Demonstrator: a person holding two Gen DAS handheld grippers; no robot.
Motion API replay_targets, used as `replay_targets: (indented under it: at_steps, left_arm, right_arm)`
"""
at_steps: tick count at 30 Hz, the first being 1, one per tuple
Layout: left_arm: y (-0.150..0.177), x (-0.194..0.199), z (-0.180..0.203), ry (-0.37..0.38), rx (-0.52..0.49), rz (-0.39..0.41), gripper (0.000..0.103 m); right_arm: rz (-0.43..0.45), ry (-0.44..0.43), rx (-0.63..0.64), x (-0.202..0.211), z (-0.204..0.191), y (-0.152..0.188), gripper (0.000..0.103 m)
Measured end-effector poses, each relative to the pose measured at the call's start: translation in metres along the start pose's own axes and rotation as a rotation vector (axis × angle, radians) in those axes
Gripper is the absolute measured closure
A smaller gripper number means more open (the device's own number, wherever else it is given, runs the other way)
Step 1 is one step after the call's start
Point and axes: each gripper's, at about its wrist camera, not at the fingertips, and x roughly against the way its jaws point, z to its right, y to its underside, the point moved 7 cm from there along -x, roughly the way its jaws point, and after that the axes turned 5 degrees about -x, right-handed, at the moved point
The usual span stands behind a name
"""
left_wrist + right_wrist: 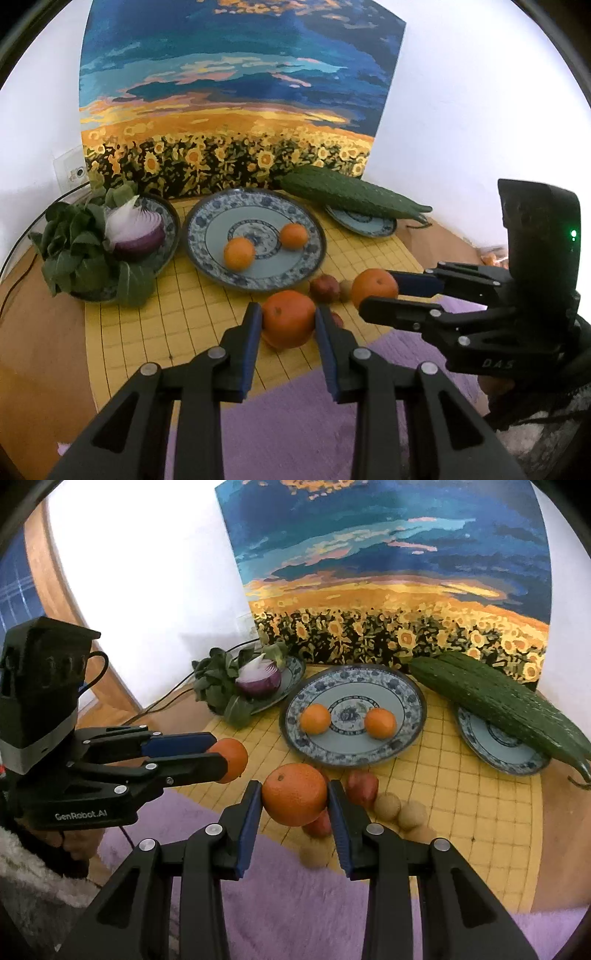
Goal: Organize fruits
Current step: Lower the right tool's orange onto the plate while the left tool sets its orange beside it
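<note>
My left gripper (289, 319) is shut on an orange (288, 318), just above the yellow grid mat (177, 314). My right gripper (294, 794) is shut on another orange (294, 794). Each gripper shows in the other's view: the right one (373, 291) with its orange (373, 287), the left one (221, 755) with its orange (232, 758). The middle blue-patterned plate (207, 218) holds two small oranges (239, 253) (294, 236). Red fruits (362, 787) and small tan round fruits (387, 805) lie on the mat near the right gripper.
A left plate (168, 218) holds a halved red onion (135, 230) and leafy greens (81, 247). A long green gourd (347, 194) lies across a right plate (364, 223). A sunflower painting (236, 92) leans on the wall. A purple rug (295, 417) lies in front.
</note>
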Motion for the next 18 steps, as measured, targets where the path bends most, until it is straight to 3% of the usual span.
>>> replay_targets:
  at_steps: [9,18]
  left_arm:
    - [-0.022,-0.051,-0.016,0.032,0.033,-0.071,0.072]
    - [-0.025,-0.083,-0.027,0.033,0.054,-0.131,0.072]
  right_arm:
    - [-0.049,-0.045,-0.163,-0.045,0.047,-0.029,0.066]
    - [-0.127,-0.077,-0.163,-0.085,0.054,-0.029,0.066]
